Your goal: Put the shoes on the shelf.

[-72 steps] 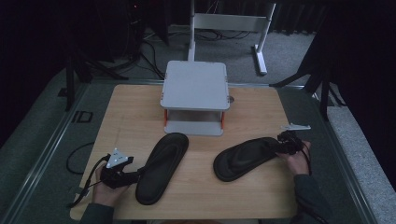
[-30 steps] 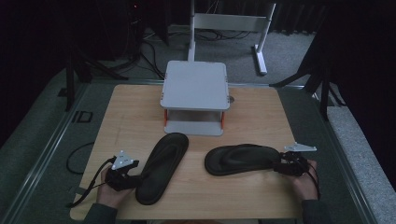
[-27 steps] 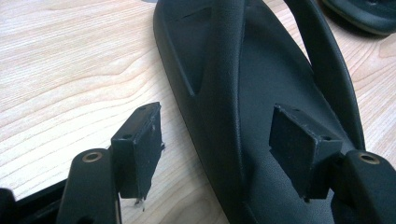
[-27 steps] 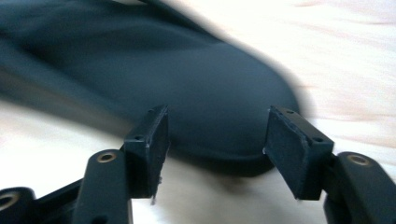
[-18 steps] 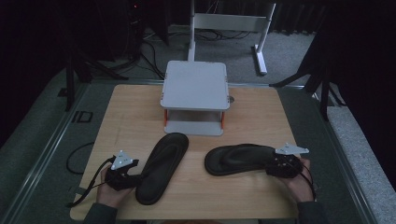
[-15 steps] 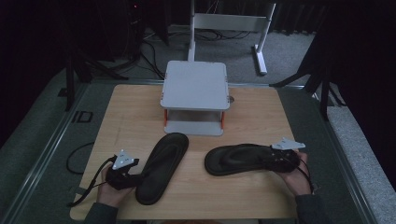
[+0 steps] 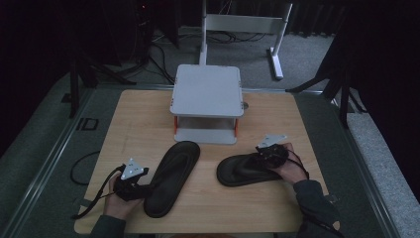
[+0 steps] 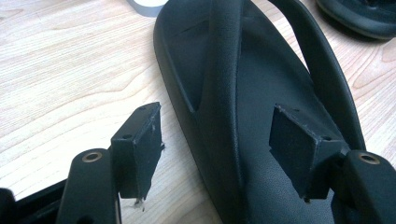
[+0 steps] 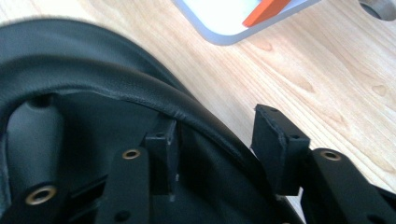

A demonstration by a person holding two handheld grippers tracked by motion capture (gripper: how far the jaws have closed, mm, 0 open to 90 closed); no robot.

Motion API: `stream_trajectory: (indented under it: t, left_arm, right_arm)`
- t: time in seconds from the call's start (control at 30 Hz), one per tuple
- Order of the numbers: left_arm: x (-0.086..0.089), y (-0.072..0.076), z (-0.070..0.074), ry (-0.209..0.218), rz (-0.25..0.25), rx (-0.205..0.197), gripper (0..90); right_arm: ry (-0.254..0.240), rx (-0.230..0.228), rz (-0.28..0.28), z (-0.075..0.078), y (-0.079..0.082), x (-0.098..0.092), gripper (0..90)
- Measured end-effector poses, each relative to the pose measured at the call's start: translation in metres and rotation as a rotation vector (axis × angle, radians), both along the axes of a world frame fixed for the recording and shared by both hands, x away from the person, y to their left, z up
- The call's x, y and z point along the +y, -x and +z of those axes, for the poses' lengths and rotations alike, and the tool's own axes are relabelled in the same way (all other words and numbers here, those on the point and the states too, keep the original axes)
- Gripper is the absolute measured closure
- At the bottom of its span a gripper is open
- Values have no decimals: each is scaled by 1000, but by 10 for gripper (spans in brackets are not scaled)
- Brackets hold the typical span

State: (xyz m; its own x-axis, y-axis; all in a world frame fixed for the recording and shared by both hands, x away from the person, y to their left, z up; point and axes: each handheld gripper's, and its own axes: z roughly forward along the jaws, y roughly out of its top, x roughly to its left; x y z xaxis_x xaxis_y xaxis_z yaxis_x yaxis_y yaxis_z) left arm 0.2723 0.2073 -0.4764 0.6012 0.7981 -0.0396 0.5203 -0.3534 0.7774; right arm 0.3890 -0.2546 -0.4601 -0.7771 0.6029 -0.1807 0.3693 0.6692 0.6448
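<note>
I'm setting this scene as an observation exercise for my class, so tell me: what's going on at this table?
A person at a wooden table works two handheld tools on a pair of black sandals. The left tool sits open, straddling the edge of the left sandal without pressing it. The right tool has just been closing, its jaws either side of the rim of the right sandal; whether the pads press yet, I can't tell. A small grey two-tier rack stands behind the sandals.

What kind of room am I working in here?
Probably a lab or recording studio: a wooden table ringed by dark curtains, cables and a white stand on grey carpet, with a small grey shelf.
</note>
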Motion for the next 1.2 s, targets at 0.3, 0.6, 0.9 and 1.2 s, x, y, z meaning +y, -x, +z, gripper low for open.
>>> stream_trajectory:
  t: [0.3,0.6,0.9,1.2]
  left_arm:
    - [-3,0,1,1,-3,-1,347]
    - [-4,0,0,-3,-6,8,348]
    - [-8,3,-5,-20,-29,46,383]
    - [-13,6,-11,-19,-13,64,391]
  right_arm:
    - [-66,48,-185,5,10,6,730]
    - [-180,120,-200,7,18,9,501]
    - [-235,131,-231,-1,38,-31,451]
    - [-212,163,-250,-14,50,-32,468]
